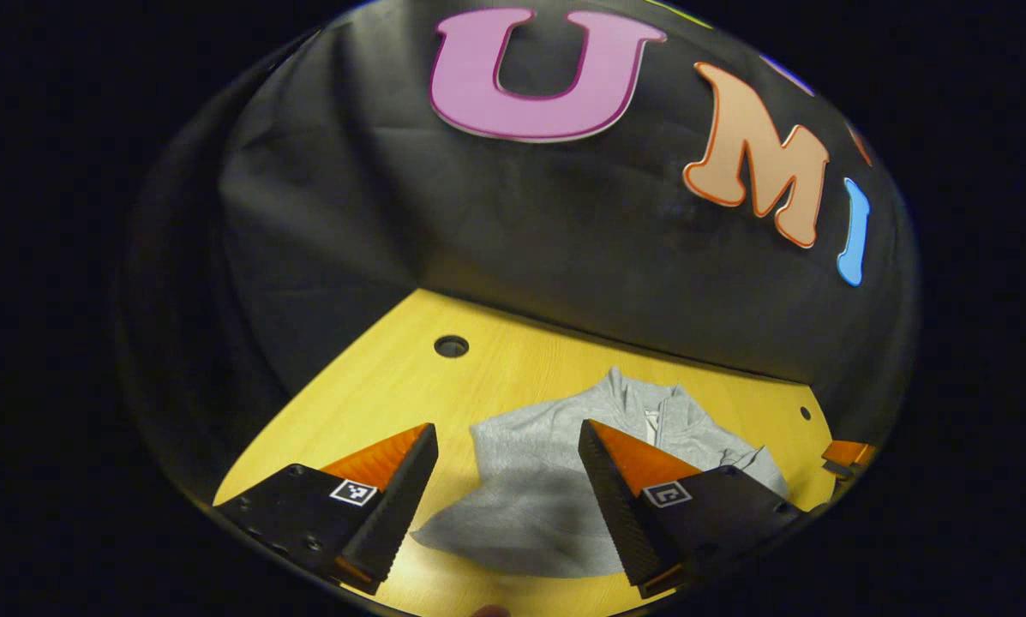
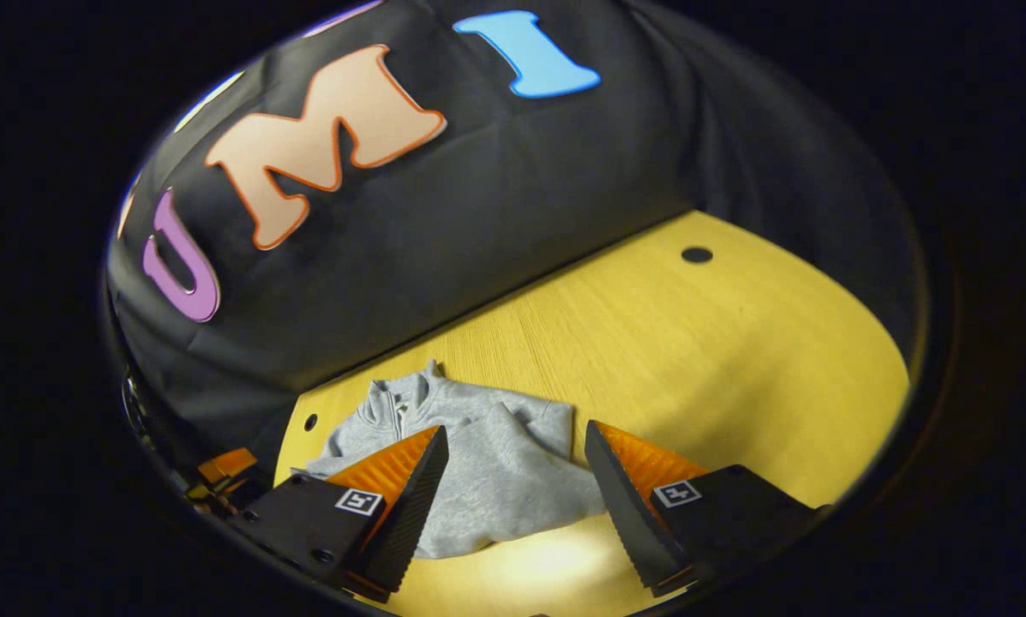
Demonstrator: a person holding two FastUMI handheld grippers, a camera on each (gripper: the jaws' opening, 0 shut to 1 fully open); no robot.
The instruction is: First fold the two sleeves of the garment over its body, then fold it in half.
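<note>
A grey zip-neck garment (image 1: 555,480) lies flat on the yellow wooden table (image 1: 393,394), collar toward the back wall, its sleeves folded in over the body. My left gripper (image 1: 508,467) hovers open above the garment's near left part, nothing between its fingers. In the right gripper view the same garment (image 2: 487,463) lies ahead, and my right gripper (image 2: 517,471) stands open over its near right edge, also holding nothing. The right gripper's tip (image 1: 847,454) shows at the far right of the left gripper view.
The table (image 2: 735,360) has a round cable hole (image 1: 451,346) at the back left, another hole (image 2: 697,254) at the back right, and a small hole (image 2: 310,422) near the garment. Black cloth walls close the back and sides.
</note>
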